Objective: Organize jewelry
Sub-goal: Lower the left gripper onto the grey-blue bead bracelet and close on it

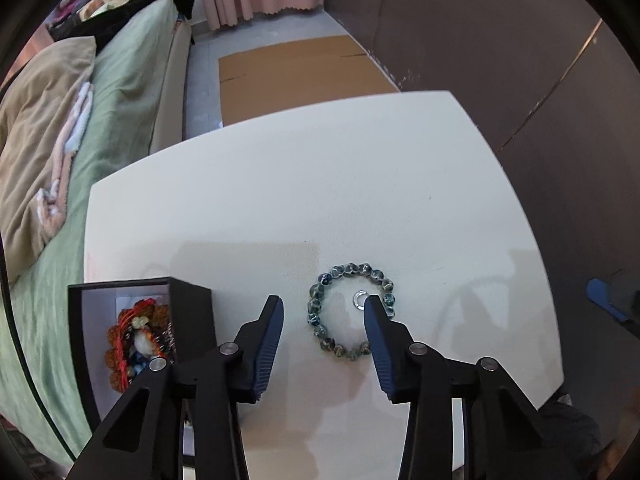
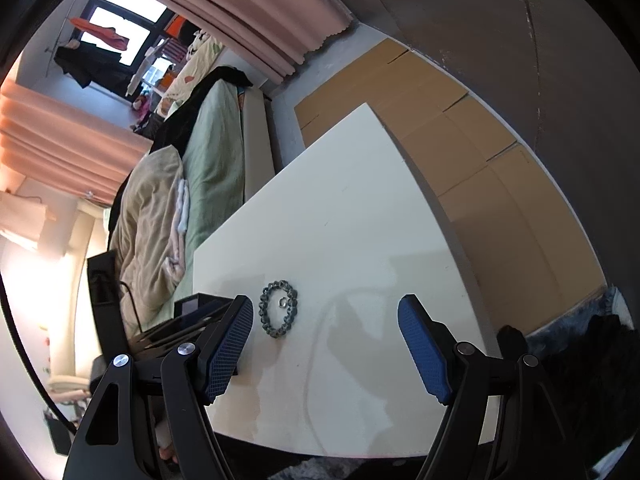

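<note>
left tool [image 1: 323, 306] wide open, empty; right tool [image 2: 326, 308] likewise; bead bracelet [image 1: 351, 311] encircles ring [image 1: 359, 299]

Box [image 1: 192, 320] contents half hidden behind left gripper [image 1: 324, 312]; possibly more beads.

White counter, three things on it.

The counter [image 1: 280, 200] is a plain white top, and a bead bracelet [image 1: 351, 312] lies flat on it in a loop with a small silver ring [image 1: 359, 299] inside the circle, apart from the beads. At the counter's left edge sits an open black box [image 1: 132, 340], well apart from the bracelet, with red and orange jewelry [image 1: 140, 340] piled inside.
</note>
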Tool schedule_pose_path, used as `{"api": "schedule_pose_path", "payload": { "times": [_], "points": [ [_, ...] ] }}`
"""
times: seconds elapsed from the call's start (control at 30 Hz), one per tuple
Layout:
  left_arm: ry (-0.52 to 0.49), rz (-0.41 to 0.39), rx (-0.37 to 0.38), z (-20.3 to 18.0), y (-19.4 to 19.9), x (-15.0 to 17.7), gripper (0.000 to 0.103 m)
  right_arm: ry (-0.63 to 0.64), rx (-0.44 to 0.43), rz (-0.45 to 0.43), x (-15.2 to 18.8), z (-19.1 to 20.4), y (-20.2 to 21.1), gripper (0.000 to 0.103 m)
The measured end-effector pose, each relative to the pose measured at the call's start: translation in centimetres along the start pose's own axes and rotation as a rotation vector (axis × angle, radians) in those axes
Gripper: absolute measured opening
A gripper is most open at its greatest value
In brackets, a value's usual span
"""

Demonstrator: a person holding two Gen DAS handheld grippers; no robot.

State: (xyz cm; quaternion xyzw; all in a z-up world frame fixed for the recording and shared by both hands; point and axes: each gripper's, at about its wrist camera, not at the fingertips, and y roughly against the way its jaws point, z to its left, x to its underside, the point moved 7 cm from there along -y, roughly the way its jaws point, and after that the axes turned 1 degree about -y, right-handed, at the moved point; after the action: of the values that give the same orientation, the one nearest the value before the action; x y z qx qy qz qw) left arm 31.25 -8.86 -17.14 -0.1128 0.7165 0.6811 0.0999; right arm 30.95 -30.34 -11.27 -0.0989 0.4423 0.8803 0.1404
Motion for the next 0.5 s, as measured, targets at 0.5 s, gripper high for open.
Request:
{"api": "schedule_pose_path", "payload": {
  "times": [0.5],
  "points": [
    [0.017,0.064,0.015,0.7,-3.2,1.1,0.009,0.005,0.039,0.048,0.3,0.0,-2.4,0.076]
  ]
}}
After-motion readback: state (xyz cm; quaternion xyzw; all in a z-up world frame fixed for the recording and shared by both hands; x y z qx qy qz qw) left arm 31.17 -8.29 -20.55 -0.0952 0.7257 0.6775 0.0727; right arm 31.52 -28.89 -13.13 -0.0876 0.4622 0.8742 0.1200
